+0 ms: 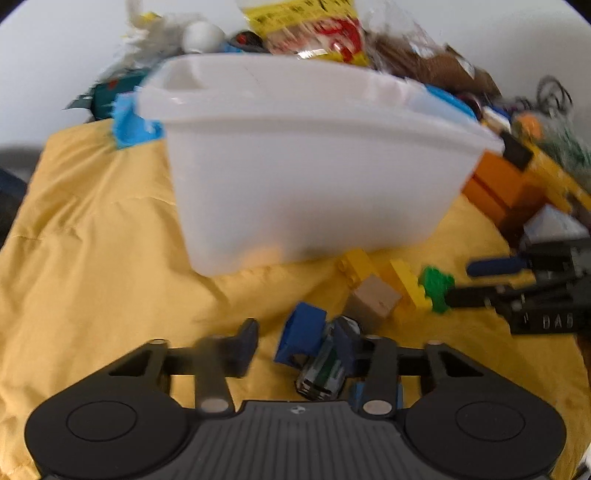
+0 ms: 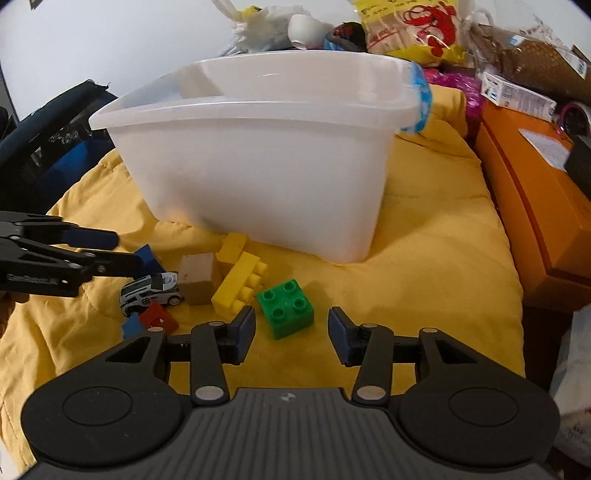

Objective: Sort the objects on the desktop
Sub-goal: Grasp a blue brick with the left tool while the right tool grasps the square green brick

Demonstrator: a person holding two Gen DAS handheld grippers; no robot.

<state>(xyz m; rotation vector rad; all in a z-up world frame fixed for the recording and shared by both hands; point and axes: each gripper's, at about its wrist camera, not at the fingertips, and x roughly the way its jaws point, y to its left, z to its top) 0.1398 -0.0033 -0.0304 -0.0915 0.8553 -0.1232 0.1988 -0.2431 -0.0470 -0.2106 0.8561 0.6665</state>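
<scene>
the right gripper has its jaws spread wide and holds nothing; the green brick sits on the yellow cloth just ahead of the gap between the two blue pads; the left gripper is also parted, its jaws standing around a blue block and the toy car; the left view is blurred, so whether either pad touches the car is hard to say; in the right view the left gripper's fingers reach in from the left edge over the car and the blue block.

beside the car lie a wooden cube, touching a pair of yellow bricks stacked crookedly; a red piece and a small blue piece lie just in front of the car, near the right gripper's left finger.

behind this cluster stands a white plastic bin, upright on the cloth, with blue tape at one corner of its rim; an orange box lies to the right of the cloth; past the bin a pile of snack bags and wrappers crowds the wall.
</scene>
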